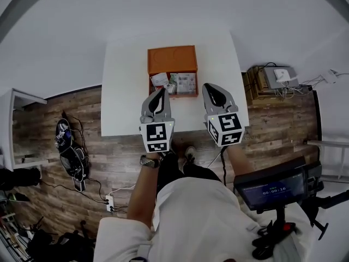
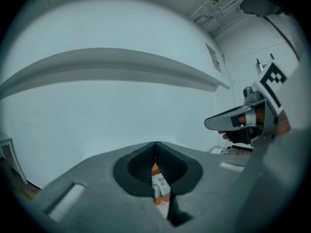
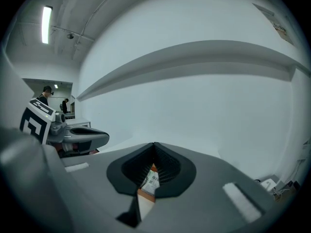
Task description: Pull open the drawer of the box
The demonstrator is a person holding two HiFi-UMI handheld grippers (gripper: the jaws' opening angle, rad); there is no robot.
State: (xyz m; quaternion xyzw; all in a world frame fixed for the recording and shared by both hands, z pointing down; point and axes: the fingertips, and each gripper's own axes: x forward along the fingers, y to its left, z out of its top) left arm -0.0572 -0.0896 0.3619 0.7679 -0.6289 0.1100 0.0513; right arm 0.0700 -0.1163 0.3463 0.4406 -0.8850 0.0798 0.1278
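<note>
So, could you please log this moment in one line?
drawer: open | box: on table | left gripper: shut, empty | right gripper: shut, empty

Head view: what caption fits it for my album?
Left gripper and right gripper, both shut, hover before the open drawer of the orange box.

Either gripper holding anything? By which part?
Nothing is held. The left gripper and right gripper are both shut and empty, clear of the orange box and its open drawer.
</note>
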